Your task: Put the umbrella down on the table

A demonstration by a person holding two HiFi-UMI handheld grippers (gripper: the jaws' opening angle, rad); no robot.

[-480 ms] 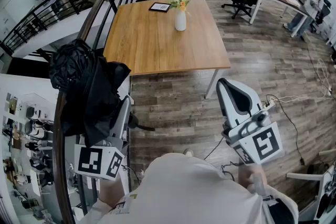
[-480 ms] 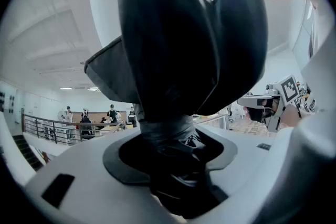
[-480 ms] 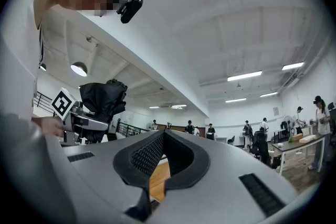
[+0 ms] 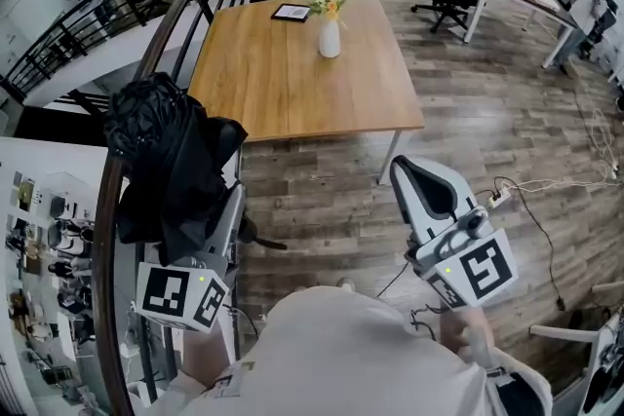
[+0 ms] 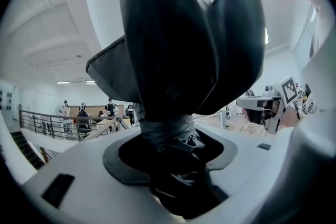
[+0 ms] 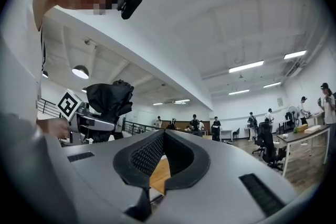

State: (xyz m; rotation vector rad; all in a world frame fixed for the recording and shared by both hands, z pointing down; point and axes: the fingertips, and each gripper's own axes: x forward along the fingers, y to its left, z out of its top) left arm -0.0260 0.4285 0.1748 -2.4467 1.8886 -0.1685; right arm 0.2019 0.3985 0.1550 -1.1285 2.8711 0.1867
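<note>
The left gripper (image 4: 210, 219) has its jaws wide, clamped round the folded black umbrella (image 4: 171, 161), held upright short of the near left corner of the table (image 4: 283, 88); the right gripper (image 4: 414, 175) is closed on nothing; carry the bundle over the near edge, lay it flat on bare wood well clear of the vase (image 4: 330, 36) by the far edge, then release; no writing is legible, only square markers on the grippers.

The left gripper (image 4: 218, 217) is clasping a folded black umbrella (image 4: 168, 161); the right gripper (image 4: 413, 172) is hovering empty, both short of the wooden tabletop (image 4: 278, 88) carrying a flower vase (image 4: 330, 36).
</note>
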